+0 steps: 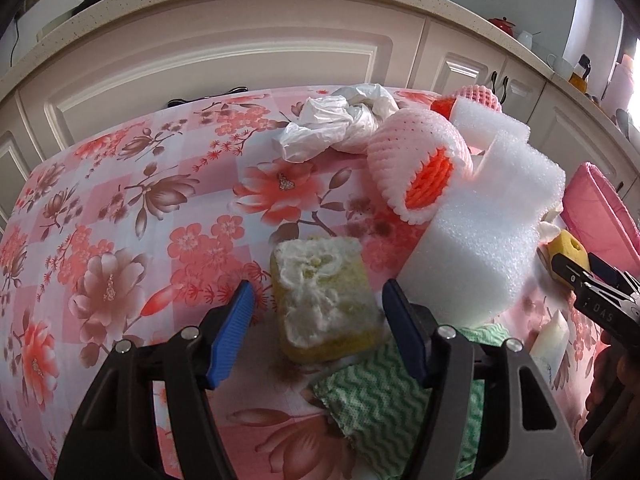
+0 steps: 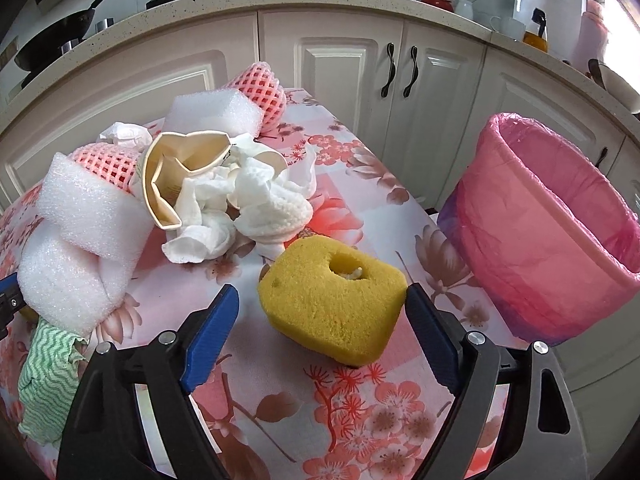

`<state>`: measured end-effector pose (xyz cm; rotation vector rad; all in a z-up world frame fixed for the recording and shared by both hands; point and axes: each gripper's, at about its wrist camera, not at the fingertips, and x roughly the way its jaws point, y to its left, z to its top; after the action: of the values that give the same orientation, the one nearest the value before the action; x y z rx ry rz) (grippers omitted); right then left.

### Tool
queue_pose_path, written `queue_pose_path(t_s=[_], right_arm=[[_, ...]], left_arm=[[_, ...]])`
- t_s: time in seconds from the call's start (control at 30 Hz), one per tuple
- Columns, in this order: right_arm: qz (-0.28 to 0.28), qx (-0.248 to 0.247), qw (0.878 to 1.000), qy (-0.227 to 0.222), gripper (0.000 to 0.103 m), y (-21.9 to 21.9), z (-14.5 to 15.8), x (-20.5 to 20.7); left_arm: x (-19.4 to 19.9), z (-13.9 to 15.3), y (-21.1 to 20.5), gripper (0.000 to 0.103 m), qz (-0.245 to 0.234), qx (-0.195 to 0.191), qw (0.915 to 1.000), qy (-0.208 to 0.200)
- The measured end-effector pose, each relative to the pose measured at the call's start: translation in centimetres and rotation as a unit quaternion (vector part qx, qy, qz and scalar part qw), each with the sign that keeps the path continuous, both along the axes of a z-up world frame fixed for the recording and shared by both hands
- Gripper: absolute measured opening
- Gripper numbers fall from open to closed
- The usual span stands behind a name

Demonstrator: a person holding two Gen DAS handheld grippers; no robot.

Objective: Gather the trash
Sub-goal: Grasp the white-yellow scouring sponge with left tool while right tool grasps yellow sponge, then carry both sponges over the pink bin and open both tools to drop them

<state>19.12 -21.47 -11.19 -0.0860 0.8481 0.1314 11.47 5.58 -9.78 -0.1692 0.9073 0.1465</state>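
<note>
My left gripper (image 1: 318,302) is open around a worn yellow sponge with a white frayed top (image 1: 324,300) on the floral table; the jaws stand apart from it on both sides. My right gripper (image 2: 322,314) is open around a yellow sponge with a hole (image 2: 330,294); the right pad is at its edge, the left pad apart. That sponge also shows in the left wrist view (image 1: 566,250). A pink-lined trash bin (image 2: 548,232) stands at the table's right, its rim also in the left wrist view (image 1: 600,208).
Other trash lies on the table: white foam pieces (image 1: 484,240) (image 2: 80,232), pink fruit nets (image 1: 416,160) (image 2: 262,84), a plastic bag (image 1: 336,120), crumpled tissues (image 2: 240,204), a crushed paper cup (image 2: 176,176), a green zigzag cloth (image 1: 384,400) (image 2: 44,376). Kitchen cabinets (image 2: 340,72) stand behind.
</note>
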Motion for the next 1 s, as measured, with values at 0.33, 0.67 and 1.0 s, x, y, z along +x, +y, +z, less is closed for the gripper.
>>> queue_pose_path(t_s=[0.33,0.67,1.0], right_arm=[[0.016,-0.003,1.000,0.024,0.064,0.6,-0.2,1.1],[0.026,0.016,0.999,0.010,0.061,-0.2,1.1,-0.1],[0.011,0.032,0.999,-0.025,0.061,-2.0,4.1,-0.4]], left_arm=[[0.5,-0.8,0.1,0.048,0.012,-0.005,0.9990,0.043],[0.0,1.4,0.5,0.047,0.020,-0.002,0.9994,0.028],[0.9,5.3,-1.3,0.047,0.005,0.014,0.9998,-0.012]])
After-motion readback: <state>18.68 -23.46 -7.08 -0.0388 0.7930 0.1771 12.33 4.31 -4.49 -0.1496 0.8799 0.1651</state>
